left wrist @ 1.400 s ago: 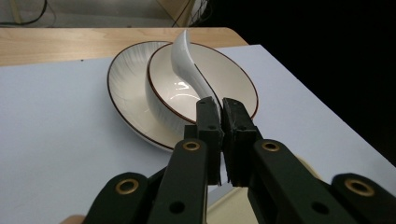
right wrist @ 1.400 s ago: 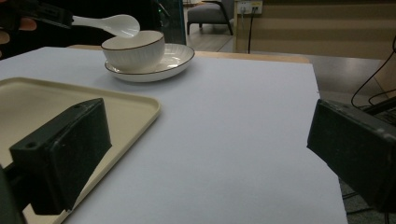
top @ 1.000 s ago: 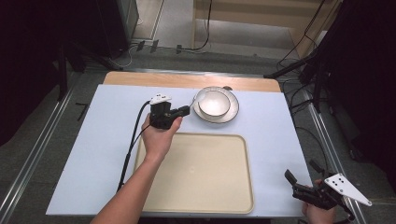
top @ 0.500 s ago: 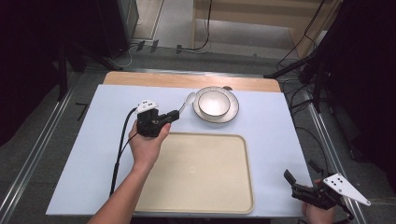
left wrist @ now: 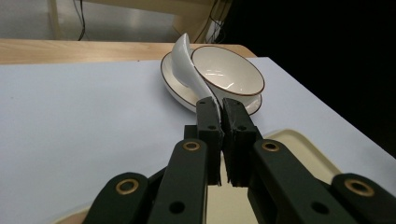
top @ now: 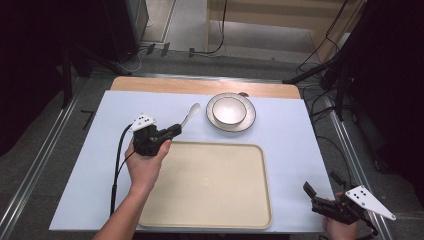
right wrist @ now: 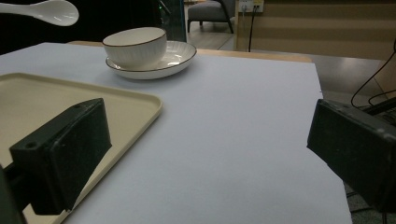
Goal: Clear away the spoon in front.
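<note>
Pale blue tabletop (top: 300, 145), dark room around it, cables on the floor behind. Left gripper (top: 175, 131) is pressed together on the handle of a white spoon (top: 191, 114), which is lifted off the table just left of the bowl (top: 229, 110); the bowl sits in a saucer (top: 248, 122) beyond the far edge of the cream tray (top: 250, 200). Right gripper (top: 320, 192) rests at the near right corner of the table, jaws spread wide, nothing between them.

Risks, as a guess: the grip is only on the thin end of a glossy handle, so the spoon could pivot or slip out if the hand swings fast. The spoon head is close to the bowl's rim in the left gripper view, so a careless turn could knock it.

Versus a second ago: the left hand has drawn leftward, away from the bowl, with the spoon now clear of it. Right gripper unchanged.
</note>
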Tool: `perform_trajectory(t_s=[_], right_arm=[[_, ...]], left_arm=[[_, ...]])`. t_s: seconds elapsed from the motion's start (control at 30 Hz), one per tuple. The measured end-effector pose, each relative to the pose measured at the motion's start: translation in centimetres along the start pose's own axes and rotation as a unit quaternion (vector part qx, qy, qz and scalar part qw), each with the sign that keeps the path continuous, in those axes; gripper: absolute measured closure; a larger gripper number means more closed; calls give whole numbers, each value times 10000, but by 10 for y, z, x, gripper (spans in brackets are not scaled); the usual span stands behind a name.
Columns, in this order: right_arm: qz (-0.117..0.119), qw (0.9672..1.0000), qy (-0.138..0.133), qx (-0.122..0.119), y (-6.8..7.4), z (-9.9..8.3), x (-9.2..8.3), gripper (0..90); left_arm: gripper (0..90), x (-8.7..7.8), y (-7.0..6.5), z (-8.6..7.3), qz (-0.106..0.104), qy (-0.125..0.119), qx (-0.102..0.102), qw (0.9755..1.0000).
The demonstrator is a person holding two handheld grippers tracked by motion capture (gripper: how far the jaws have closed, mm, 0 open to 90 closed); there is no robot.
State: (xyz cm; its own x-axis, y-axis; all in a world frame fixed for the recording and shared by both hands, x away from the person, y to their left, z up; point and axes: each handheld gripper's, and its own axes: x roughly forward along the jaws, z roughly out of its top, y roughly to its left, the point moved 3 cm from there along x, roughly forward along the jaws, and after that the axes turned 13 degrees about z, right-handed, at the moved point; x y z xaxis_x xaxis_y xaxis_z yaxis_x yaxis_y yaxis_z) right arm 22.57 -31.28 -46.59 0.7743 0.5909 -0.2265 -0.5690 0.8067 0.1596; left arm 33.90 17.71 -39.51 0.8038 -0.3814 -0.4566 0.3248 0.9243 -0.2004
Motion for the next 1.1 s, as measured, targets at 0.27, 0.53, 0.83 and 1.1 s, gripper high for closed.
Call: perform_trajectory(t_s=[0.27, 0.53, 0.83, 1.1], right_arm=[[6, 10000, -15, 7, 0, 0, -1, 0], [16, 10000, -16, -2, 1, 1, 0, 0], [9, 10000, -1, -23, 2, 1, 0, 0], [7, 10000, 10, -21, 2, 1, 0, 0]], left_arm=[[880, -12, 5, -9, 40, -53, -47, 10000], [880, -26, 11, -17, 128, -116, -79, 9998], [879, -44, 21, -27, 222, -186, -160, 9995], [880, -58, 28, -39, 324, -233, -174, 9991]])
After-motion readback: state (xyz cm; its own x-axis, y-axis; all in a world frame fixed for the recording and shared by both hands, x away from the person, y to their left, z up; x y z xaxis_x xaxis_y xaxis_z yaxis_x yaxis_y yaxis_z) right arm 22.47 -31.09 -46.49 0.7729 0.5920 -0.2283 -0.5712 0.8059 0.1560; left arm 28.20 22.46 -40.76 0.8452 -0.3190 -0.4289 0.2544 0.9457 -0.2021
